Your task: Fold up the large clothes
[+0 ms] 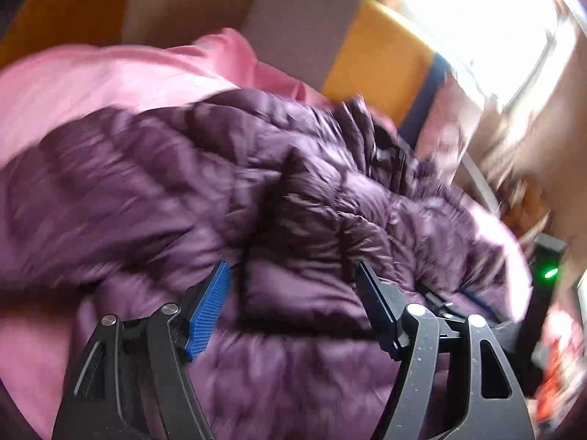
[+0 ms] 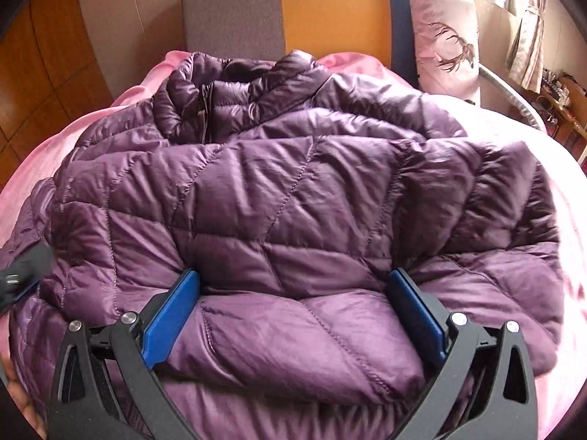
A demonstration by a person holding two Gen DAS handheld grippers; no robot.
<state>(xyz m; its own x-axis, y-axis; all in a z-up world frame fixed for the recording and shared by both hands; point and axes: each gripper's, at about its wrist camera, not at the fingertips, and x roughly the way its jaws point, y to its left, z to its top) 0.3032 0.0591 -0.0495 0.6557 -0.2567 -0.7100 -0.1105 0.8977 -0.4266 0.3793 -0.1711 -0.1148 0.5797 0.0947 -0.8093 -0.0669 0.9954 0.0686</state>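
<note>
The right gripper (image 2: 293, 315) gapes wide astride a puffy fold of the purple down jacket (image 2: 279, 190), sprawled toward twelve o'clock on the pink bedspread (image 2: 561, 220). The left gripper (image 1: 293, 293) is likewise wide. The jacket is probably light, slick and springy; pinch a stitched hem edge.

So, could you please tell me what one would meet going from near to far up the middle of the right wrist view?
Right gripper, open with blue-padded fingers → purple quilted down jacket → the jacket's collar → pink bed sheet → grey upholstered headboard panel.
</note>
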